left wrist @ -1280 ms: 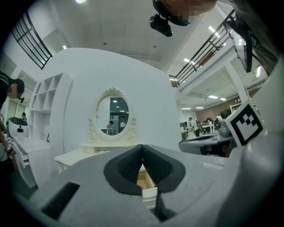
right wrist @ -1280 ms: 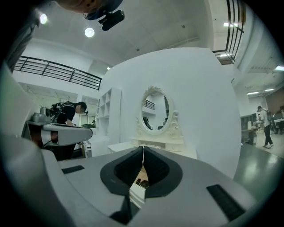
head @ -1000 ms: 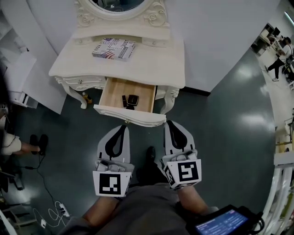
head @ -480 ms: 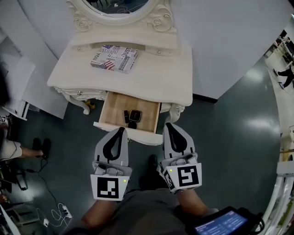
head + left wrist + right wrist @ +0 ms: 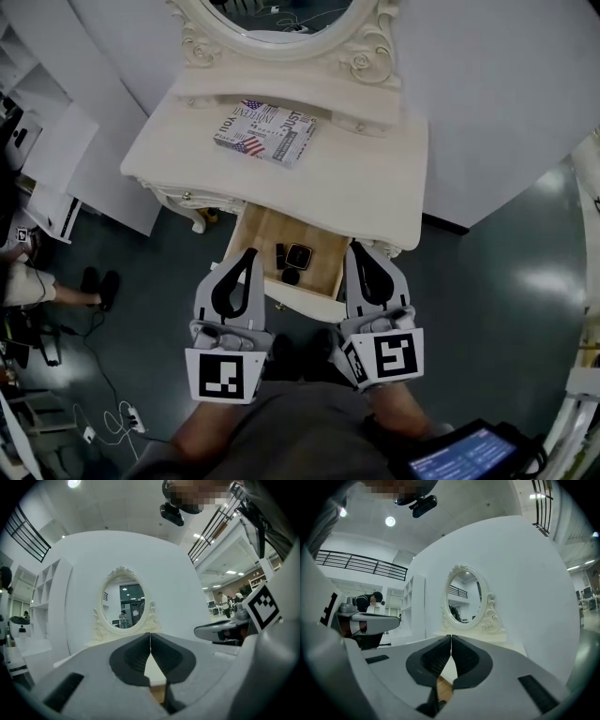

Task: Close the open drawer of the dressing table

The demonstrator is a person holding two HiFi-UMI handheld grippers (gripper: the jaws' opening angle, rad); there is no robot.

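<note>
The cream dressing table (image 5: 366, 192) stands against the white wall, and its wooden drawer (image 5: 319, 267) sticks out partway under the tabletop. A few small dark items lie inside. My left gripper (image 5: 248, 253) and right gripper (image 5: 355, 247) point level at the drawer front (image 5: 305, 303), one at each end. Both are shut with nothing between the jaws. Whether the tips touch the front is hidden beneath them. In the left gripper view the jaws (image 5: 150, 637) meet below the oval mirror (image 5: 123, 604). The right gripper view shows its jaws (image 5: 451, 639) closed the same way.
A printed box (image 5: 265, 133) lies on the tabletop below the mirror (image 5: 281, 11). White shelving (image 5: 47, 155) stands at the left, with a person's feet (image 5: 96, 286) and floor cables (image 5: 108, 422) nearby. A tablet screen (image 5: 459, 457) is at the bottom right.
Both grippers have moved forward toward the table, and the drawer has slid further in under the tabletop. Less of its wooden inside shows now.
</note>
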